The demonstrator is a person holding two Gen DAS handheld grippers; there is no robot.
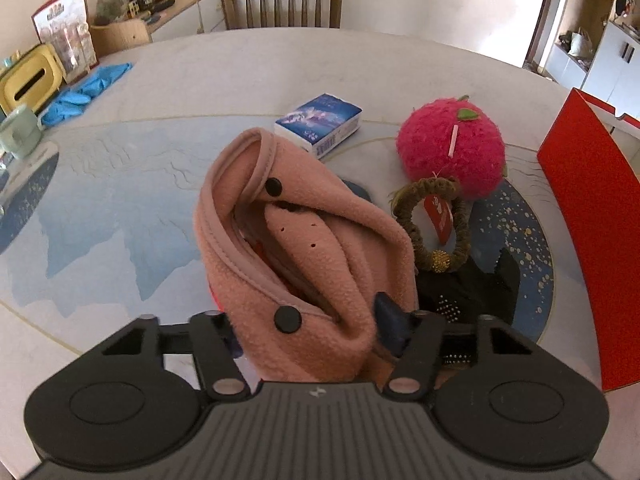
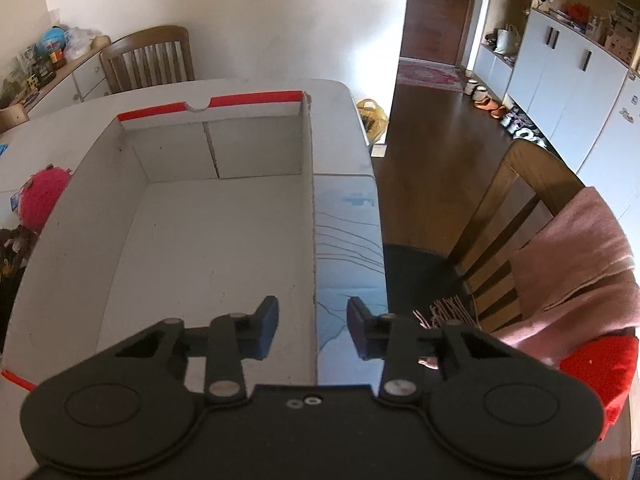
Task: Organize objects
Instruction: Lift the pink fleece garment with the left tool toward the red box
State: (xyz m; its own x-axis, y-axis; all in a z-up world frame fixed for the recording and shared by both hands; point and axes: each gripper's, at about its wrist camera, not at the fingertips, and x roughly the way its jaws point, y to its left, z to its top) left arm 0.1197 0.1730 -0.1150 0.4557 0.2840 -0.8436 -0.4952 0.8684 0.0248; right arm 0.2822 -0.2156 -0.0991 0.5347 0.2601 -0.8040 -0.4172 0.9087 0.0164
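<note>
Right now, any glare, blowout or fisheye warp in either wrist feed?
Left wrist view: back wall washes out toward the top right, table edge bows from fisheye, pink fleece garment in the left gripper stays sharp. Right wrist view: wall behind the open box overexposed, cabinets curve, right gripper dark but crisp.

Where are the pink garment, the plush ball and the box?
pink garment (image 1: 320, 264), left wrist view, on its folded fleece front.
plush ball (image 1: 450, 148), left wrist view, on its fuzzy body.
box (image 2: 224, 148), right wrist view, on its far inner wall.
</note>
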